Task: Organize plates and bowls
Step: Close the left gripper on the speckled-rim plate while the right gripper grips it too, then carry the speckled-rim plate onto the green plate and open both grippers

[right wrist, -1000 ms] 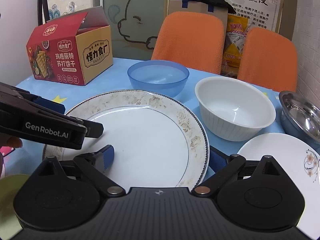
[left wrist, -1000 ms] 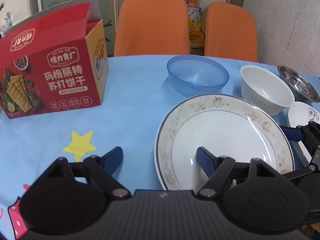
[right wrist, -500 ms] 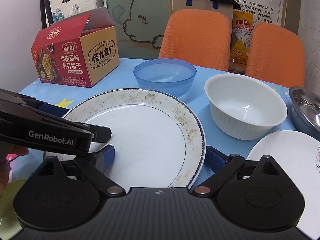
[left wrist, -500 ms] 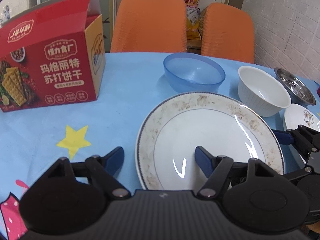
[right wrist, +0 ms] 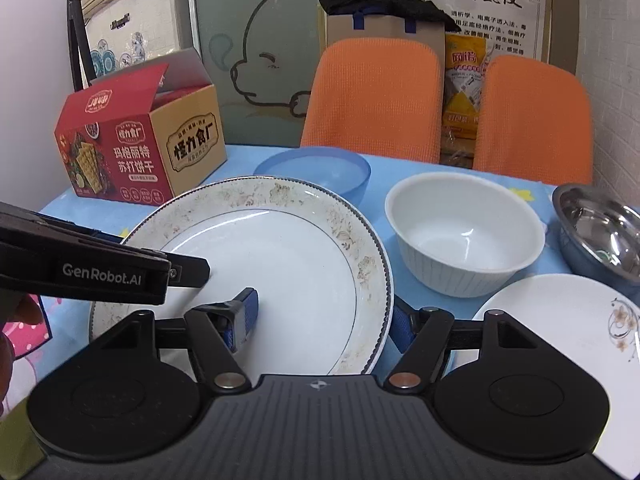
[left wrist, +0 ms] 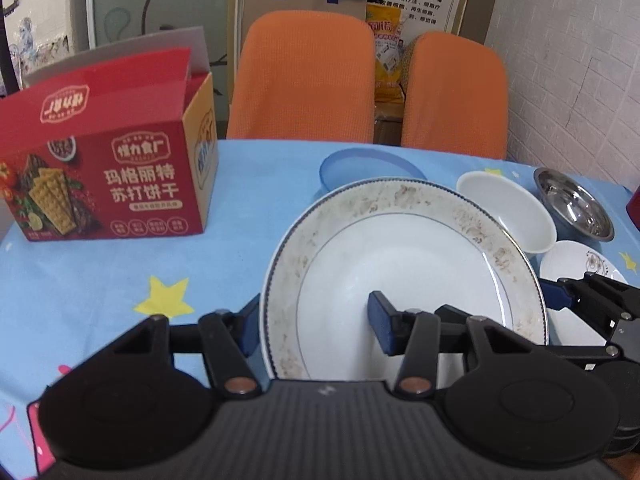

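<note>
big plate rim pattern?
Faded brown floral band with a dotted dark-blue edge on the big plate; clearest in right wrist view.

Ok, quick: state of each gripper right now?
Left gripper: jaws just closing, clamped on the large plate rim.
Right gripper: straddles the plate's other rim; grip cannot be told.

Blue star-print table, cracker box, bowls

Both wrist views close, large plate shared.
</note>
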Action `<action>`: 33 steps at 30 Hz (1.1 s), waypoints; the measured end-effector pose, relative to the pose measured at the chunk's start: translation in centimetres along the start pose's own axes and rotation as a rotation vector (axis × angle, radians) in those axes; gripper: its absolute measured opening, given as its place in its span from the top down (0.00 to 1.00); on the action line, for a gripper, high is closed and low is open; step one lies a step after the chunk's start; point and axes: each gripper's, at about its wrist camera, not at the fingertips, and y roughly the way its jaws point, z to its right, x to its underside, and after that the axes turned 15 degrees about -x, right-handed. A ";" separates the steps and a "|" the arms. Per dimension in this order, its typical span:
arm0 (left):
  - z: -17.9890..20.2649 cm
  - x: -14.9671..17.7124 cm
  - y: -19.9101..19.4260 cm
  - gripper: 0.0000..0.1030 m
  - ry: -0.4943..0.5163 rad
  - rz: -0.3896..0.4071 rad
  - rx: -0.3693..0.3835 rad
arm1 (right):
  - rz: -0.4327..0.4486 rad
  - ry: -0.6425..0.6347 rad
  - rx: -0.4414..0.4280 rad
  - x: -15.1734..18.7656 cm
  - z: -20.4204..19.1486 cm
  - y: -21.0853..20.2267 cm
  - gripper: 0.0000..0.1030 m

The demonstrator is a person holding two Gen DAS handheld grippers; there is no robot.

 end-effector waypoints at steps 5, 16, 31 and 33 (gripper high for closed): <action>-0.8 0.8 -3.7 0.53 -0.005 0.028 -0.008 | 0.042 -0.005 -0.003 -0.1 -1.9 -2.8 0.00; -2.3 8.5 -9.2 0.53 -0.021 0.002 -0.046 | 0.009 -0.003 -0.031 4.6 -7.0 -7.7 0.00; -1.0 13.3 -9.5 0.53 0.018 0.005 -0.077 | -0.025 -0.003 -0.031 9.1 -8.3 -8.8 0.00; -0.9 13.2 -9.9 0.34 0.025 0.035 -0.097 | -0.034 0.036 -0.050 9.2 -7.7 -8.6 0.00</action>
